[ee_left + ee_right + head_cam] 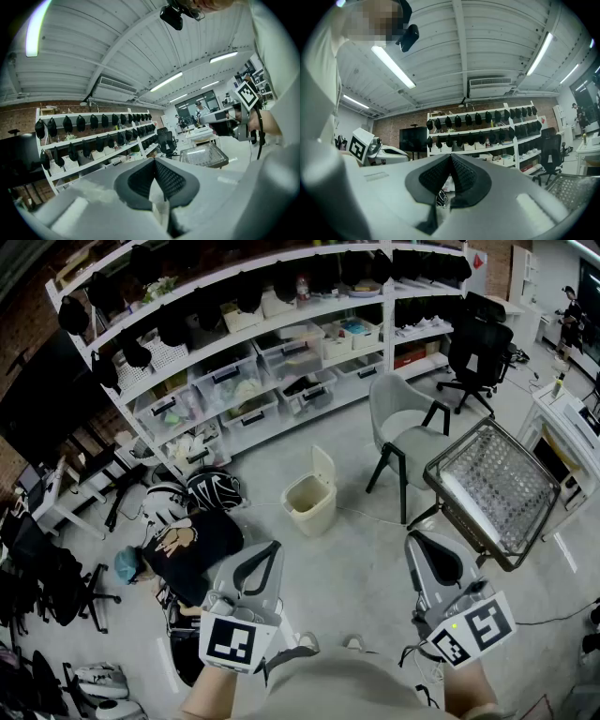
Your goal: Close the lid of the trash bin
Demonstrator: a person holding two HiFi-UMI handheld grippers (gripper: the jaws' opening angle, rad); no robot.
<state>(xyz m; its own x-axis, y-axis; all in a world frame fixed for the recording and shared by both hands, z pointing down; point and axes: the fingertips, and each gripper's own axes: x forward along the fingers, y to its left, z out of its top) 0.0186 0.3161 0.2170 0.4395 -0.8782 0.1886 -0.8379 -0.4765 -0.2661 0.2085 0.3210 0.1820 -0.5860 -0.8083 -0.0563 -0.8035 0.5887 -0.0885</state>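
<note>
the left gripper has its two jaws pressed together at the tips. the dark ribbed pads meet in a narrow v with nothing caught between them. the right gripper is the same: jaws drawn tip to tip, pinching nothing. both are tilted upward, so each gripper's own view takes in the white ribbed ceiling and its strip lights. in the head view the two grippers sit low in the picture, side by side and well apart. each is held in a hand, with its marker cube nearest the person and its jaws pointing away into the room.

the trash bin, a pale cream tub, stands on the grey floor well ahead of both grippers, nearer the left one's line than the right's. its lid is open, standing upright at the bin's far side, and neither gripper touches it. near the bin on its right is a grey chair with dark legs, and right of that a wire mesh rack on a dark frame. behind the bin runs long white shelving with clear boxes and a row of dark caps. left of the bin, on the floor, lie two helmets and a black garment.
</note>
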